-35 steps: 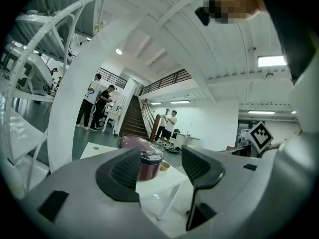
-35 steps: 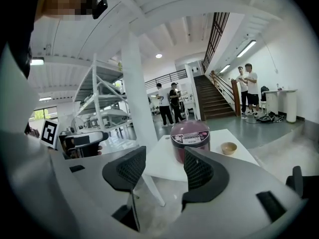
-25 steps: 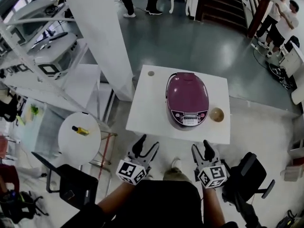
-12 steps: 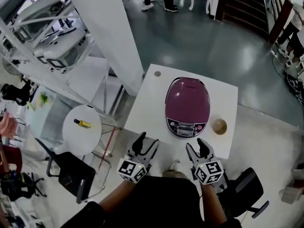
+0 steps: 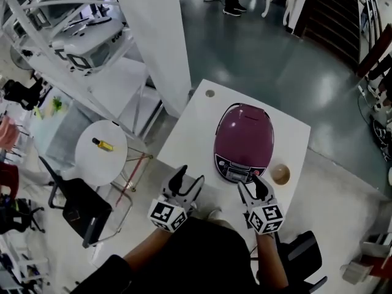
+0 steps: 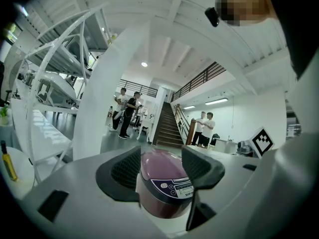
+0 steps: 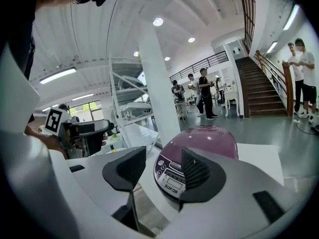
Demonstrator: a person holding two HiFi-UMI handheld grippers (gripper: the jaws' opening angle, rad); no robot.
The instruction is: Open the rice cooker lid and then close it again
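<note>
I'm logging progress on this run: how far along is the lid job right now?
Nothing looks done: the lid of the rice cooker is shut. In hand: the left tool and right tool, both open and empty, hover at the table near edge, not touching the cooker. Left: opening the lid, then closing it.

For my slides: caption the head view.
Left gripper and right gripper, open, face a closed purple rice cooker on a table.
</note>
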